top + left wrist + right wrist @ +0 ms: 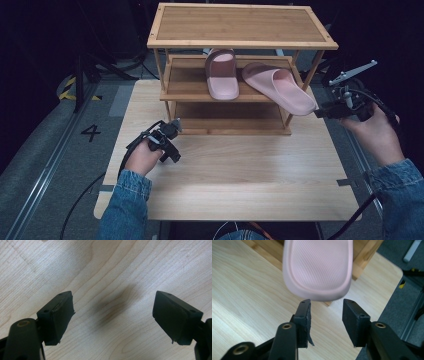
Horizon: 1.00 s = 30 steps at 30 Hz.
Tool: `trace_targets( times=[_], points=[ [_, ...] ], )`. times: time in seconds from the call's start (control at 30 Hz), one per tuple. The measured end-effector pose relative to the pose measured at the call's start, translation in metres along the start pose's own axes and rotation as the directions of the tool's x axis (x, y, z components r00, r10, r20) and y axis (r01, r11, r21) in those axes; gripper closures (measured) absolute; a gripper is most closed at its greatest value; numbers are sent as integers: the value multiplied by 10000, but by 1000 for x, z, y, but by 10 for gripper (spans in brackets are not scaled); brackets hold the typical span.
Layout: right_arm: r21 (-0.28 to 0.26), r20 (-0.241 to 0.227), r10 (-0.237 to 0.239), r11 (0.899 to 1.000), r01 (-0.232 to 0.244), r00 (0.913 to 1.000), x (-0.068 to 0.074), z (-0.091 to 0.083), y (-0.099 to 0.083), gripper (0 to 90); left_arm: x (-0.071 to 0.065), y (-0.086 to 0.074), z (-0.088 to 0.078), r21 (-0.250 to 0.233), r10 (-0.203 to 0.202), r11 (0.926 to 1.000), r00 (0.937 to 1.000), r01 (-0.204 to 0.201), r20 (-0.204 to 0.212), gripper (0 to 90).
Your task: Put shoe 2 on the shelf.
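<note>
The right pink slipper [280,87] lies skewed on the middle shelf of the wooden rack [175,92], its heel end jutting past the rack's front right post. A second pink slipper [222,74] sits straight just beside it.

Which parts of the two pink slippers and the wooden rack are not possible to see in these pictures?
- Left slipper: its toe end is hidden under the rack's top shelf in the high view.
- Right slipper: its strap end is cut off by the top edge of the right gripper view.
- Bottom shelf: its back part lies hidden beneath the middle shelf in the high view.
</note>
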State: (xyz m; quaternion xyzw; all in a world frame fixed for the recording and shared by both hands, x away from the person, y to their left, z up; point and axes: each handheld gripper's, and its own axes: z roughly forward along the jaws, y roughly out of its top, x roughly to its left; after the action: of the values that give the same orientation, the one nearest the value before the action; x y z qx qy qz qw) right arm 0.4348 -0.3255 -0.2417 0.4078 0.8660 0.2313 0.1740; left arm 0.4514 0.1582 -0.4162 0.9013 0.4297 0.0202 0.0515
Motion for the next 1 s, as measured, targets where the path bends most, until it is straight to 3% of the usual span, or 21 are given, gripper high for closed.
trace_targets(
  times=[0.07,0.2,0.53,1.0],
  points=[
    [192,-134,77,9998,-75,9999,-2,6,-1,642,0,0,-1,18,38,10000,10000,-38,-72,176],
    [437,-93,-273,9987,277,9996,0,15,1,699,1,-2,0,-29,-80,10000,10000,81,42,175],
    [-14,-182,-501,9987,501,9986,11,30,19,678,3,-8,-1,-29,-79,10000,10000,79,-53,175],
    [-366,-360,-794,9963,781,9962,19,51,46,669,7,-26,-2,27,-459,9989,9986,460,-248,176]
  ],
)
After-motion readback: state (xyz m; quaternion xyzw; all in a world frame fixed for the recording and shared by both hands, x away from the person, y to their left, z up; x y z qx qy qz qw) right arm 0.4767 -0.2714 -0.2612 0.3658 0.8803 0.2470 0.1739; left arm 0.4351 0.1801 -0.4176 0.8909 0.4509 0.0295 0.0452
